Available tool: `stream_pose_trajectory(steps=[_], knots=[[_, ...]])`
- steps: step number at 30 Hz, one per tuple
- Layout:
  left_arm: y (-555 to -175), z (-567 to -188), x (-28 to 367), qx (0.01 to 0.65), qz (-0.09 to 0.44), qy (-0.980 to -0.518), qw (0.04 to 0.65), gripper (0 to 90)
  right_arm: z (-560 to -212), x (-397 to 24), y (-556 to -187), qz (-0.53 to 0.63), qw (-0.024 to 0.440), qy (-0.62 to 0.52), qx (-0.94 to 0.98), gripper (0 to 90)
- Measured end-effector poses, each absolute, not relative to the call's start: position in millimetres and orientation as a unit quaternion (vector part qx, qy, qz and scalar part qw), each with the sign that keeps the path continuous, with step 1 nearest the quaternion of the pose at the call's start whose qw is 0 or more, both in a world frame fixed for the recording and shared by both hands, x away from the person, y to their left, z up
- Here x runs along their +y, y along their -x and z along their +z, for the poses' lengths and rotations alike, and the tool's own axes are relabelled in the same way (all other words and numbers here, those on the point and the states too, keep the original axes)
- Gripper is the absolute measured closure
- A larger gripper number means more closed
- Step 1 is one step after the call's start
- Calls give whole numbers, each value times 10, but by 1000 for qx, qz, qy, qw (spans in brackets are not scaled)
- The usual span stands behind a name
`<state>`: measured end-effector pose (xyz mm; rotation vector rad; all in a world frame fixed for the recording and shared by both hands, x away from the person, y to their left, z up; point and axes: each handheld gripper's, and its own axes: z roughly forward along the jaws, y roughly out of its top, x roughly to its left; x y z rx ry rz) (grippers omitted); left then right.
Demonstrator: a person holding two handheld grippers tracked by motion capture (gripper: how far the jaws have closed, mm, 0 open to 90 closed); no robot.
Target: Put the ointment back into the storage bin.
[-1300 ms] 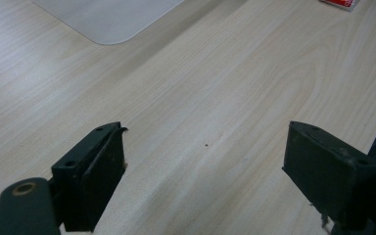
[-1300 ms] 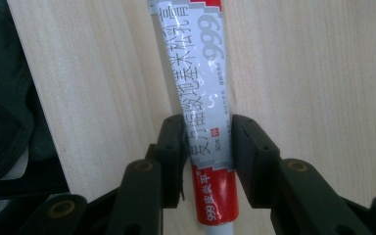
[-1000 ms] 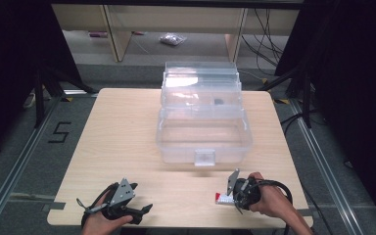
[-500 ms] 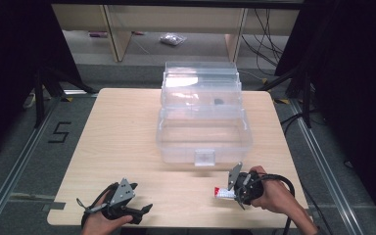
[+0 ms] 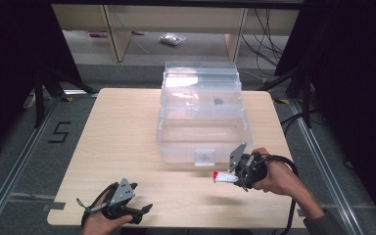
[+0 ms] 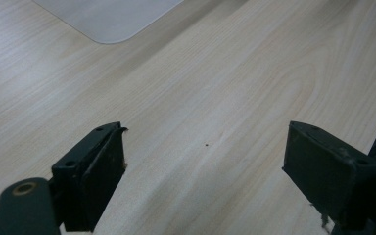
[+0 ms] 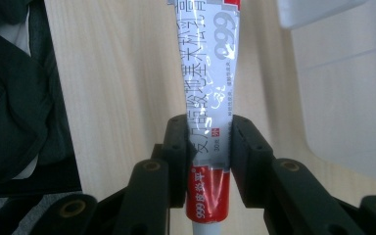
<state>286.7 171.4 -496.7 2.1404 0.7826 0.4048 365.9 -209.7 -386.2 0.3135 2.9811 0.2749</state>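
Up close, Chinese-lettered tube (image 7: 206, 98) between right tongs (image 7: 209, 147).

"999" and "30g" printed on red-and-silver tube (image 7: 208, 98), "5" taped on floor (image 5: 58, 132)

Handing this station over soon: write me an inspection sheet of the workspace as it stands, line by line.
Surface: light wooden table, bare wood in front of the left claw.
Job's things: clear plastic box at the table's middle and far side, tiers stepped open, a small dark item inside an upper tier; red and white tube with printed lettering.
Clutter: nothing seen on the table.
Grippers: left claw open, low over the near left of the table; right claw shut on the tube, near the box's front right corner.
Cables: black cable trailing along the right forearm.
Surroundings: floor marking "5" left of the table; small bag on the floor beyond; shelving behind.
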Motion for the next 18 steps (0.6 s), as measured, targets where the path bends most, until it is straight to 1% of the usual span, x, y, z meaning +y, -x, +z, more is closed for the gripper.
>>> stream_pose_trajectory(steps=[2, 4, 5, 8, 10, 11, 14, 15, 18], knots=[[-2865, -4968, 1712, 310, 157, -846, 404, 151, -3771, -2080, -3749, 99, 70, -85, 989, 708], [-2865, -4968, 1713, 310, 157, -846, 404, 151, -3702, -2064, -3763, 93, 68, -109, 987, 708], [-2863, -4964, 1714, 311, 157, -847, 401, 151, -3660, -2061, -3812, 93, 72, -98, 988, 708], [-2862, -4959, 1717, 310, 161, -849, 398, 151, -3621, -2058, -3876, 94, 75, -88, 989, 708], [-2862, -4960, 1716, 309, 160, -848, 399, 151, -3587, -2051, -3908, 94, 74, -106, 987, 708], [-2867, -4969, 1713, 308, 162, -848, 399, 151, -3552, -2053, -4002, 100, 76, -84, 989, 709], [-2860, -4964, 1712, 308, 156, -849, 400, 151, -3519, -2044, -4028, 94, 75, -105, 987, 708], [-2858, -4968, 1707, 312, 157, -846, 403, 151, -3507, -2042, -4075, 93, 75, -80, 990, 709], [-2858, -4968, 1708, 311, 156, -847, 402, 151, -3471, -2039, -4132, 90, 76, -77, 990, 709]])
